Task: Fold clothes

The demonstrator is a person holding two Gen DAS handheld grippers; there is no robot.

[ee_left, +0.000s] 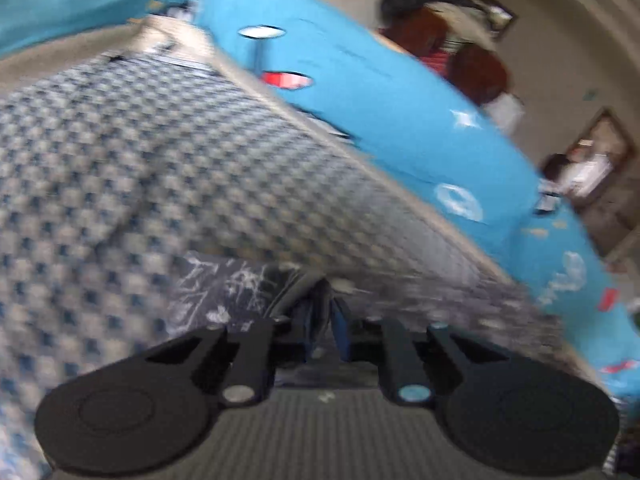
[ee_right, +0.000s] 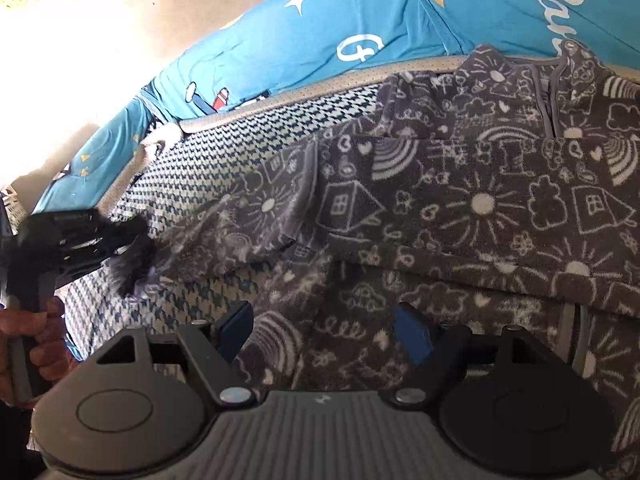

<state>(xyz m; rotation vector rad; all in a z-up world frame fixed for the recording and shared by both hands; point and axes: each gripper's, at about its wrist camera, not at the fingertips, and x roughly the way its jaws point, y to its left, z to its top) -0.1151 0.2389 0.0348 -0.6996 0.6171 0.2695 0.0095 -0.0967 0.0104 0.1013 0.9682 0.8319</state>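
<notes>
A dark grey fleece top with white doodle print and a zip collar lies spread on a blue-and-cream houndstooth cover. My right gripper hovers open just above the fleece, blue pads apart with nothing between them. My left gripper is shut on an edge of the same fleece, the fabric bunched between its blue pads; this view is blurred. In the right wrist view that left gripper appears at the far left, clamped on the sleeve end, held by a person's hand.
A bright blue printed garment lies along the far edge of the houndstooth cover, also showing as blue cloth in the left view. Beyond it are a beige wall and a pile of dark and red clothing.
</notes>
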